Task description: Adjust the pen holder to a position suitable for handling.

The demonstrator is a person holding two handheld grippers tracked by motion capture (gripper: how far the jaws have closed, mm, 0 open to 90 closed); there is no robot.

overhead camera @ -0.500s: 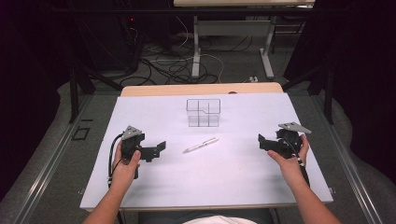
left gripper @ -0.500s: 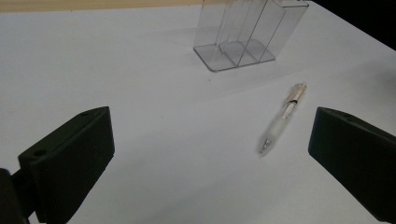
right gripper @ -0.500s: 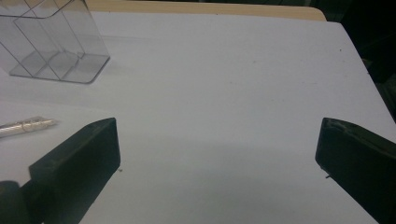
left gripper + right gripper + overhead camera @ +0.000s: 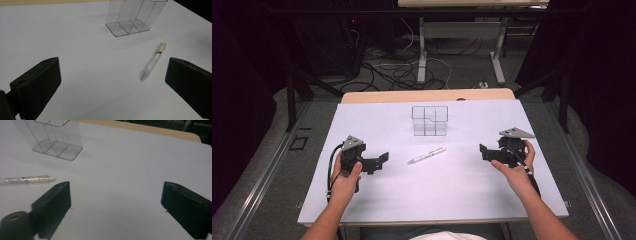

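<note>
Lying at frame centre in the high view, the pen (image 4: 426,155) sits flat on the white counter (image 4: 452,195), tilted w/ its clip end toward upper right. Clear organizer (image 4: 430,120) stands upright just above it, apart from it. Left claw (image 4: 384,159) is at centre-left, jaws wide apart, nothing between them; pen is near it, to its right, not touching. Right claw (image 4: 482,151) is at centre-right, jaws also spread, empty, well apart from the pen. Each claw is gripped by a hand. In the left gripper view the pen (image 4: 153,61) lies between the jaws farther off, organizer (image 4: 135,15) at top.
</note>
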